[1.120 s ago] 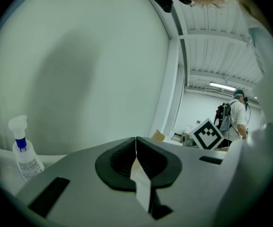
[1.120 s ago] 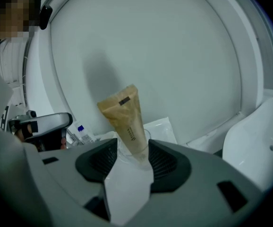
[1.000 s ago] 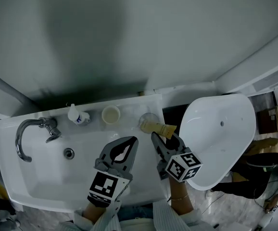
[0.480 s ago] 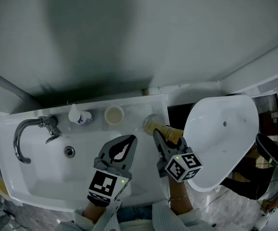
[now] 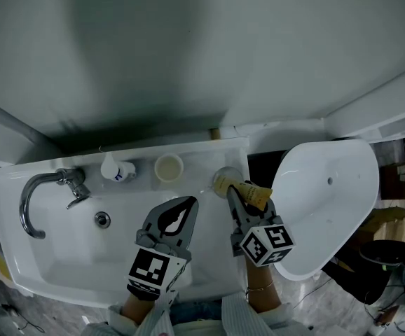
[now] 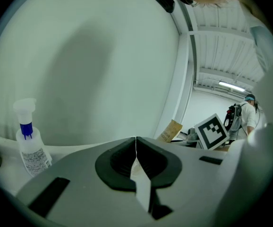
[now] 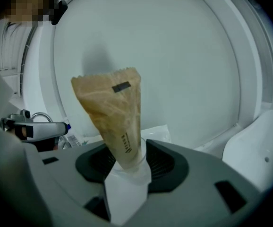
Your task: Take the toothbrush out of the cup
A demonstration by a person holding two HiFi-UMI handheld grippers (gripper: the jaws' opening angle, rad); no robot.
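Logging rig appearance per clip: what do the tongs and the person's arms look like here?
The left tongs and right tongs are grey with black ribbed pads; each carries a cube of black-and-white square markers. The sleeves are pale and ribbed.

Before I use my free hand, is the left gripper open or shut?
Shut. The left gripper has its fingers meeting along a thin seam, nothing between them.

Washbasin: bottle, cream cup, glass cup
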